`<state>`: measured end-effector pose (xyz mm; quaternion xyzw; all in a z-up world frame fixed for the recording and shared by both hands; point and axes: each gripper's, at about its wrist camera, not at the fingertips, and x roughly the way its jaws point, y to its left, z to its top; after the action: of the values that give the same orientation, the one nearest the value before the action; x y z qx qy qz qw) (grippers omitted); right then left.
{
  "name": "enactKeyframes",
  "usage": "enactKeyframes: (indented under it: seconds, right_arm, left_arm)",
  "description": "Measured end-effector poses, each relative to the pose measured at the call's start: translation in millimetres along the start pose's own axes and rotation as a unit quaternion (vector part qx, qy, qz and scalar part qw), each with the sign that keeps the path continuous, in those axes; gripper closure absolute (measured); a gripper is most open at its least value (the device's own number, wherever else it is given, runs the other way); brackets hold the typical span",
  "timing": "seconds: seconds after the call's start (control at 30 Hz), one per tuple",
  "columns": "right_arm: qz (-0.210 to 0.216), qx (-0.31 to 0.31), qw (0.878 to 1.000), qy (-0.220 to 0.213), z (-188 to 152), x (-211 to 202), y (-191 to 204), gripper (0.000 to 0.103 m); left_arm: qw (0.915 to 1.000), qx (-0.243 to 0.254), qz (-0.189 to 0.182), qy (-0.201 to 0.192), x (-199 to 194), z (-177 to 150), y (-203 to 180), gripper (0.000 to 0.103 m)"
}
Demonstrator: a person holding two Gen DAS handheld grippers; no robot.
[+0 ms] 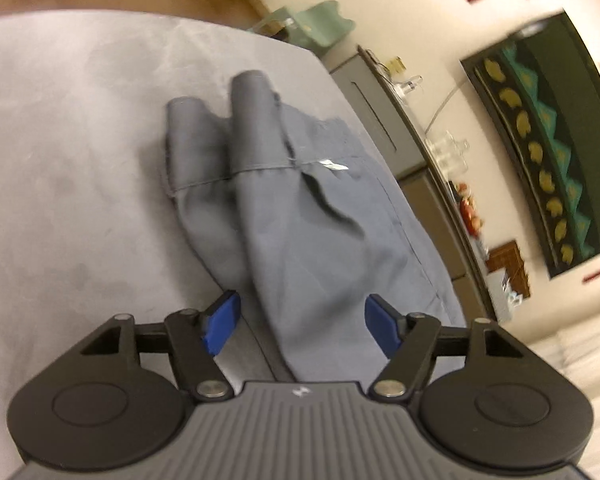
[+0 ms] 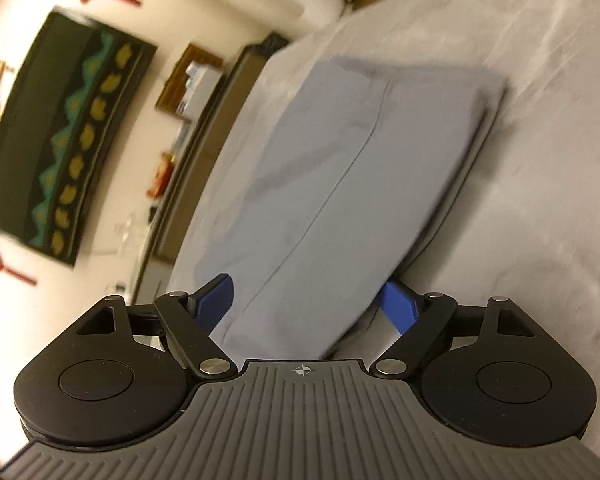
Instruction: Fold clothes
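Note:
A grey-blue garment (image 1: 312, 216) lies on the grey table (image 1: 60, 160). In the left wrist view its two leg-like tubes point away from me. My left gripper (image 1: 302, 322) is open, its blue pads either side of the garment's near end. In the right wrist view the garment (image 2: 340, 168) looks folded flat, with a seam down its middle. My right gripper (image 2: 312, 300) is open too, its pads astride the garment's near corner. Both views are blurred by motion.
The table edge (image 2: 236, 120) runs close beside the garment. Beyond it stand a low grey cabinet (image 1: 384, 116) with glassware and a dark wall hanging (image 1: 548, 140). Pale green chairs (image 1: 312, 24) stand past the table's far end.

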<state>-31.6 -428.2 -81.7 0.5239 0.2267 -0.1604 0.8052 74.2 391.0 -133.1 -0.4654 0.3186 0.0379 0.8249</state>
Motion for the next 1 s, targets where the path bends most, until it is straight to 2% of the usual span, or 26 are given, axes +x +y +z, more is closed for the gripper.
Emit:
enactKeyframes:
  seconds: [0.1, 0.23, 0.3, 0.43, 0.5, 0.53, 0.6, 0.63, 0.67, 0.7, 0.73, 0.77, 0.8, 0.87, 0.9, 0.97, 1.0]
  right_arm:
    - [0.000, -0.013, 1.000, 0.020, -7, -4, 6, 0.019]
    - [0.027, 0.033, 0.998, 0.051, -23, -23, -12, 0.018]
    - [0.038, 0.034, 0.997, 0.065, -27, -17, -11, 0.018]
    - [0.040, 0.041, 0.995, 0.079, -24, 21, 13, 0.018]
    - [0.049, 0.035, 0.994, 0.097, -31, 29, 18, 0.019]
    - [0.053, 0.027, 0.992, 0.107, -34, 31, 21, 0.019]
    - [0.047, 0.053, 0.994, 0.087, -30, 28, 14, 0.023]
    - [0.037, 0.064, 0.996, 0.058, -28, 25, 10, 0.027]
    - [0.032, 0.055, 0.997, 0.044, -30, 26, 12, 0.029]
    - [0.027, 0.042, 0.998, 0.033, -33, 27, 15, 0.029]
    - [0.024, 0.023, 0.998, 0.045, -34, 32, 23, 0.029]
    - [0.021, 0.003, 0.998, 0.061, -35, 38, 31, 0.029]
    - [0.007, 0.002, 0.999, 0.046, -31, 39, 32, 0.031]
    - [-0.017, 0.030, 0.999, 0.000, -21, 36, 23, 0.044]
    - [-0.019, 0.043, 0.999, -0.009, -19, 36, 19, 0.048]
    - [-0.023, 0.021, 0.999, -0.010, -22, 40, 26, 0.048]
    - [-0.031, 0.001, 0.999, -0.010, -23, 42, 33, 0.048]
  left_arm:
    - [0.9998, -0.014, 0.009, -0.006, -14, -11, 3, 0.032]
    - [0.9991, -0.041, -0.004, -0.004, -16, -17, 7, 0.030]
    - [0.9994, -0.036, -0.001, 0.003, 0, -12, -6, 0.026]
    - [0.9997, -0.005, 0.021, 0.005, 32, 0, -33, 0.020]
    - [0.9991, -0.001, 0.039, -0.017, 29, 6, -31, 0.021]
    - [0.9984, -0.016, 0.043, -0.033, 24, 11, -24, 0.021]
    - [0.9969, -0.048, 0.039, -0.049, 17, 16, -13, 0.021]
    - [0.9975, -0.042, 0.037, -0.043, 19, 15, -16, 0.021]
    - [0.9987, -0.015, 0.039, -0.030, 24, 10, -27, 0.020]
    - [0.9992, 0.014, 0.036, -0.013, 29, 5, -37, 0.015]
    - [0.9986, 0.039, 0.036, 0.000, 34, 1, -46, 0.012]
    - [0.9982, 0.044, 0.042, -0.006, 35, 2, -48, 0.013]
    - [0.9982, 0.030, 0.048, -0.019, 33, 8, -44, 0.017]
    - [0.9974, -0.006, 0.055, -0.046, 27, 20, -32, 0.023]
    - [0.9973, -0.013, 0.054, -0.049, 26, 24, -27, 0.028]
    - [0.9972, -0.003, 0.059, -0.045, 29, 25, -28, 0.038]
    - [0.9968, 0.006, 0.066, -0.044, 30, 24, -29, 0.050]
